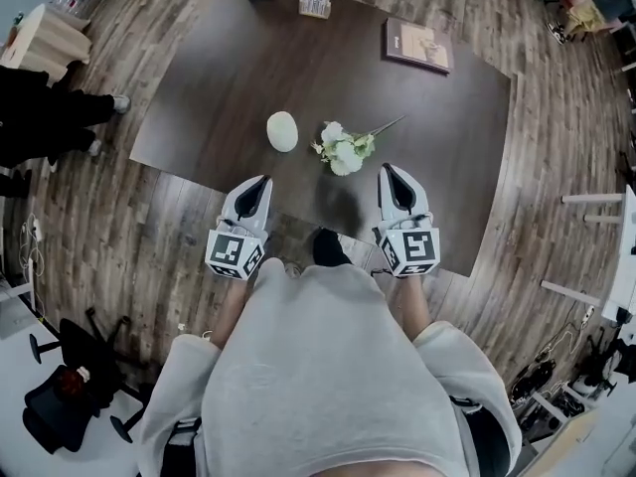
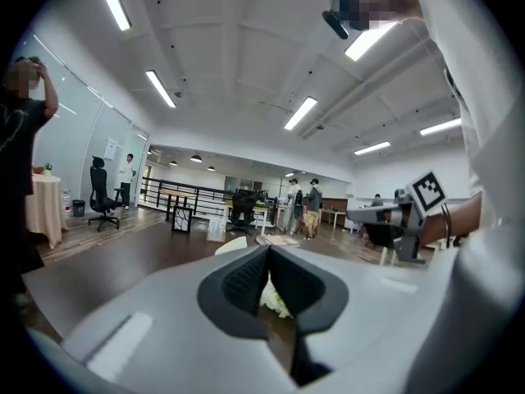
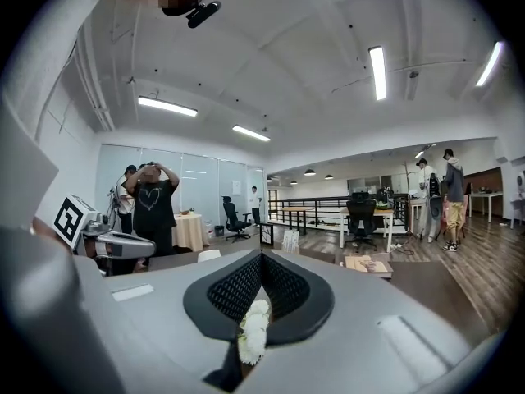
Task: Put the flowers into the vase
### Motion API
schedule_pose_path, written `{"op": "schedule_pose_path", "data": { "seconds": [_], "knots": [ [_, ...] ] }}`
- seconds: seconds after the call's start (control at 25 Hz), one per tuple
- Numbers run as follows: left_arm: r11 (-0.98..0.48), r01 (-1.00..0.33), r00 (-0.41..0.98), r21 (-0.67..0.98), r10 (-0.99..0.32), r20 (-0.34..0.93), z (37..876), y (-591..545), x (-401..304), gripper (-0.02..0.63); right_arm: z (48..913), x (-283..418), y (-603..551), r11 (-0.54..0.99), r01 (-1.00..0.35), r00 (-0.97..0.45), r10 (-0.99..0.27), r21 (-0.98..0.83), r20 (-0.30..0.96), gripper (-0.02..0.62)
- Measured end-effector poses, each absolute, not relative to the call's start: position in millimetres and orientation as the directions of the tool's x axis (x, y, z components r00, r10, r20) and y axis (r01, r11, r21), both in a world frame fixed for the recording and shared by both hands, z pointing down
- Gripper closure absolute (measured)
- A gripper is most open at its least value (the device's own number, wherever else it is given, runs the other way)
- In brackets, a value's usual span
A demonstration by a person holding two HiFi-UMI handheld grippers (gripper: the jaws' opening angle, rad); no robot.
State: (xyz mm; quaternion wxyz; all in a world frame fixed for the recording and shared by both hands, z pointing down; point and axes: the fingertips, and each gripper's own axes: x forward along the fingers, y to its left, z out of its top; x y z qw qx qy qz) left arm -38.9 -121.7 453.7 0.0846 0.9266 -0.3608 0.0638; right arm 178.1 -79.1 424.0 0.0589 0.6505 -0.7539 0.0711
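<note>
In the head view, the flowers (image 1: 343, 150) lie on the dark desk (image 1: 219, 78) near the frame's centre, white blooms toward the lower left and the thin stem pointing to the upper right. The white egg-shaped vase (image 1: 282, 131) stands just left of them, apart from the blooms. The left gripper (image 1: 260, 185) sits below the vase and the right gripper (image 1: 390, 173) below and right of the flowers, both short of them. Each gripper's own view shows its jaws closed together with nothing gripped, the blooms showing only beyond them. A book (image 1: 418, 45) lies at the desk's upper right.
</note>
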Motion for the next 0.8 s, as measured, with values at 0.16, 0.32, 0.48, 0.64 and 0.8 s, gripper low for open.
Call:
{"op": "schedule_pose_path", "data": {
  "seconds": [0.16,0.32,0.48,0.64,0.8],
  "knots": [
    [-0.710,-0.699,0.713,0.085,-0.683,0.159,452.5,-138.8,-23.2,0.595,427.5,193.8,-105.3,0.181,-0.983,-0.185,-0.965,-0.039,0.184,0.598],
    [-0.694,-0.716,0.694,0.067,-0.700,0.164,457.9,-153.9,-22.1,0.595,436.9,196.4,-125.7,0.214,-0.976,-0.219,-0.954,-0.043,0.203,0.598],
    [-0.685,-0.724,0.687,0.081,-0.703,0.185,470.5,-164.1,-28.2,0.595,452.4,195.8,-135.3,0.202,-0.978,-0.208,-0.947,-0.051,0.245,0.597],
    [-0.703,-0.702,0.706,0.109,-0.670,0.229,493.5,-176.9,-33.1,0.595,470.8,195.7,-141.7,0.162,-0.986,-0.169,-0.937,-0.048,0.305,0.598],
    [-0.712,-0.690,0.718,0.131,-0.649,0.254,520.7,-186.1,-35.4,0.595,495.9,199.6,-139.8,0.123,-0.991,-0.133,-0.921,-0.051,0.365,0.597]
  ]
}}
